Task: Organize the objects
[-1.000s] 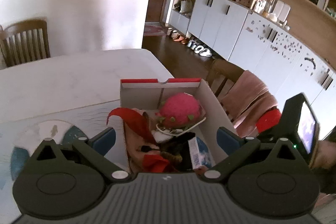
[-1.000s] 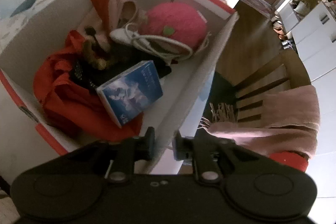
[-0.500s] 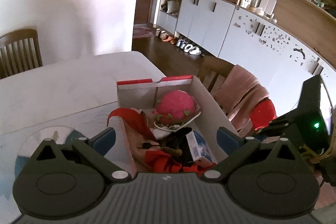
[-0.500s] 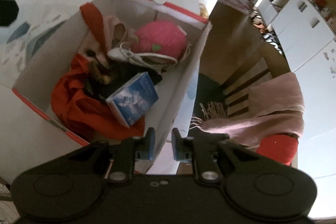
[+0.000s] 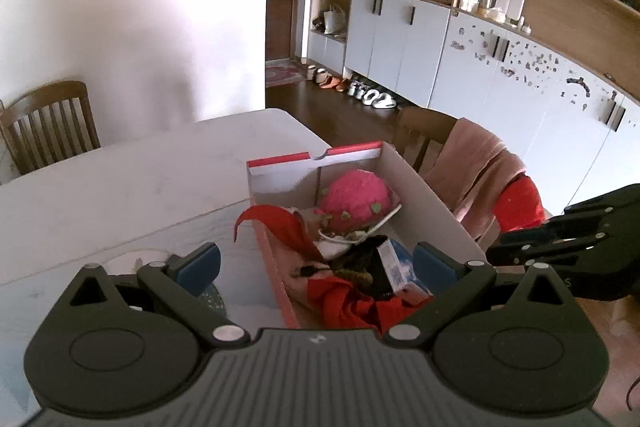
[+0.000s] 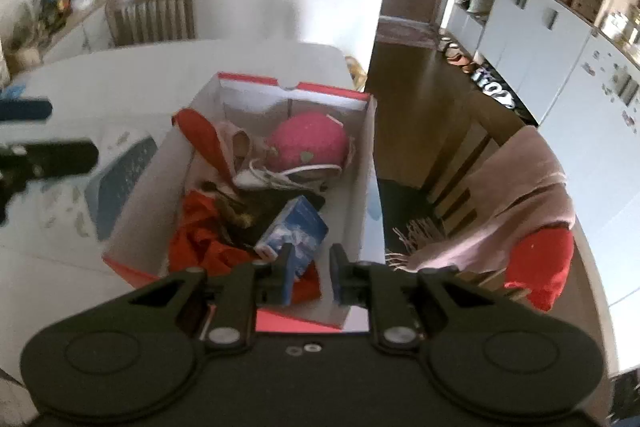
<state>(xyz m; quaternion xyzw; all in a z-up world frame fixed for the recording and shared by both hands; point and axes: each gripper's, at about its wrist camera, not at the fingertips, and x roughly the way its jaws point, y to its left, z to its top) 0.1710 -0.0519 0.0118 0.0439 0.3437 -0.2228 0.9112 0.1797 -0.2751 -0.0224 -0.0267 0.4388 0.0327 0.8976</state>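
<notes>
Box, white with a red rim, sits on the white bench near its edge, beside a chair draped with a pink cloth. It already holds a good pile: a pink knitted ball at the far end, a white cable in front of it, a red strip and pale pink fabric along the left wall, red cloth at the near end, something dark in the middle, and a small blue carton leaning near the right wall.

Both tongs are above the near end of the box and neither has hold of anything. The left tongs are spread wide. The right tongs are parted by a narrow gap with nothing between the pads.

Judging from this, the gathering looks largely done: the loose things in view are all inside the box. On the bench outside it I see only a patterned mat, which may simply belong there. Whether more items wait out of view cannot be told. The things in the box lie in a jumble, so tidying them may remain.
</notes>
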